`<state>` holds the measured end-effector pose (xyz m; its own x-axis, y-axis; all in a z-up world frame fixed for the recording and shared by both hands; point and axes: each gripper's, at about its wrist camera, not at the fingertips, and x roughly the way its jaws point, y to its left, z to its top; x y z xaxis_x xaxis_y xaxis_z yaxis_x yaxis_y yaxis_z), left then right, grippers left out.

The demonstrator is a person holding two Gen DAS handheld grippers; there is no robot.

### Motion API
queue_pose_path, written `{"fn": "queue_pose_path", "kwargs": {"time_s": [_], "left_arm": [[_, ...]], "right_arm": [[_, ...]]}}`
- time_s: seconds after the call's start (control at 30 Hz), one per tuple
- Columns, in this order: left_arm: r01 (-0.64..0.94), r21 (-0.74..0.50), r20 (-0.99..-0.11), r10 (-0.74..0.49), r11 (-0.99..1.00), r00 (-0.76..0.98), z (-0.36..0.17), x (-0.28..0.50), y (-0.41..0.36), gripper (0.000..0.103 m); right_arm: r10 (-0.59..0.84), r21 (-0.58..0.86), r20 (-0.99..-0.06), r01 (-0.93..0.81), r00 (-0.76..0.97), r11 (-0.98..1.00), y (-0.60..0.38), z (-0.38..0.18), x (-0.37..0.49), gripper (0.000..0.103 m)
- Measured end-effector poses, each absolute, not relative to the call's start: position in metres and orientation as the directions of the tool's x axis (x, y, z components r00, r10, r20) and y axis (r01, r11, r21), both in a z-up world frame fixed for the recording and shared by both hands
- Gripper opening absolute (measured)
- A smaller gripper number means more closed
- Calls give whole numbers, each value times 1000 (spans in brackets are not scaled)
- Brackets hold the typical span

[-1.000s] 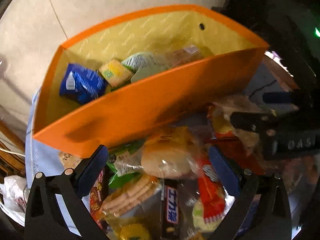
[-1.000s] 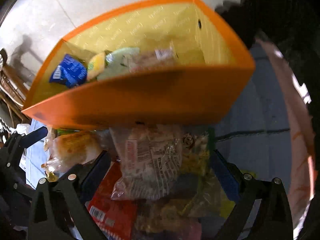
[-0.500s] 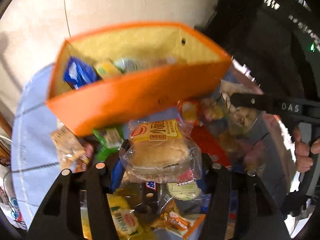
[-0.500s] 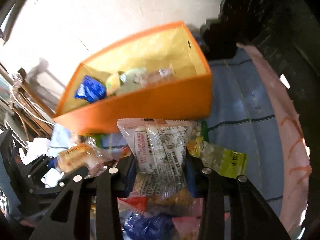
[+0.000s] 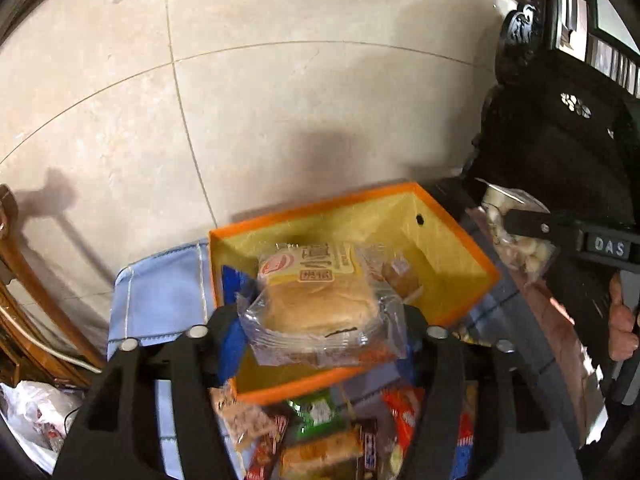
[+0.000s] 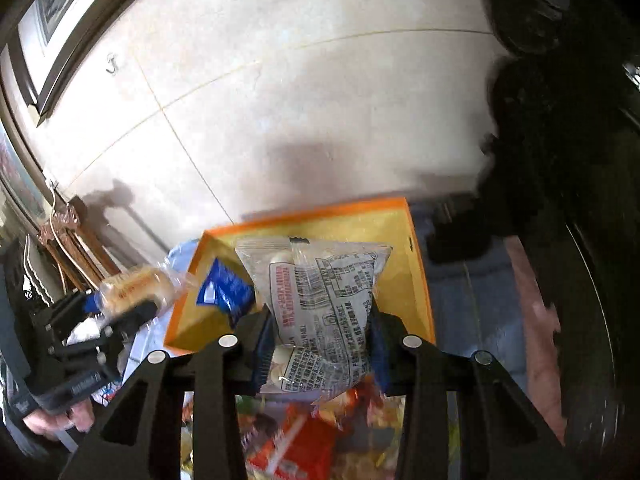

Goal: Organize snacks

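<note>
My left gripper (image 5: pixel 320 332) is shut on a clear-wrapped bread bun (image 5: pixel 320 304) and holds it raised over the orange box (image 5: pixel 456 300) with a yellow inside. My right gripper (image 6: pixel 320 340) is shut on a clear printed snack bag (image 6: pixel 324 304) and holds it up in front of the same orange box (image 6: pixel 420 288). A blue snack packet (image 6: pixel 224 292) lies inside the box. The right gripper with its bag shows at the right of the left wrist view (image 5: pixel 524 240). The left gripper with the bun shows at the left of the right wrist view (image 6: pixel 132 292).
Several loose snack packets (image 5: pixel 332 440) lie on the blue tablecloth (image 5: pixel 160 300) below the grippers; they also show in the right wrist view (image 6: pixel 304 440). A tiled wall (image 5: pixel 280 100) stands behind the box. A dark carved chair (image 5: pixel 560 140) is at the right.
Both grippers closed on their snacks, the bun on the left and the printed bag on the right, and lifted them off the pile up toward the orange box.
</note>
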<state>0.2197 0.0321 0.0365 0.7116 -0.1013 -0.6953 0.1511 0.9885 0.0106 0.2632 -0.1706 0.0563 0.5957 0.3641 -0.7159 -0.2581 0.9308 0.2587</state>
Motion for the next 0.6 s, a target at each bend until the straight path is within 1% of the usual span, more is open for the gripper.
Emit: {"fn": "queue_pose_path", "kwargs": {"time_s": [0.03,0.07,0.13,0.23,0.3,0.37,0.4,0.47,0.5,0.53,0.6], "left_arm": [[141,26,-692,-84,990,717,35,226,33,99],[107,69,-691,-29,992,722,32,231,33,99],[102,92,-724,-4,990,690,25,233,40,99],[101,65,-756,-17,993,655,7,222,53,99],[87,37,-779,-26,995,626,-6,210,60,99],[96,-5,-802,-61,995,594,-27,193,62,99],[104,-6,-810,-66,995,582,-36,184,62,99],[139,10,-832,-69,990,551,-60,176,54,99],[158,43,-844,-49,986,534,-75,174,47,99],[168,84,-856,-15,982,516,-90,174,40,99],[196,109,-878,2,975,478,-115,176,30,99]], "right_arm": [[364,262,-724,-254,587,931,-168,57,273,81],[348,261,-739,-231,578,937,-168,57,283,100],[309,263,-752,-164,582,951,-175,56,286,99],[361,317,-761,-177,538,932,-182,43,278,99],[334,293,-791,-163,513,942,-184,26,266,99],[312,257,-822,-178,476,950,-181,6,253,99],[291,225,-842,-195,454,955,-177,-9,243,99],[238,152,-878,-230,415,961,-163,-39,226,99],[217,129,-891,-236,400,963,-156,-52,223,99],[200,114,-903,-237,381,965,-150,-66,221,99],[185,106,-918,-234,352,967,-139,-93,218,99]]}}
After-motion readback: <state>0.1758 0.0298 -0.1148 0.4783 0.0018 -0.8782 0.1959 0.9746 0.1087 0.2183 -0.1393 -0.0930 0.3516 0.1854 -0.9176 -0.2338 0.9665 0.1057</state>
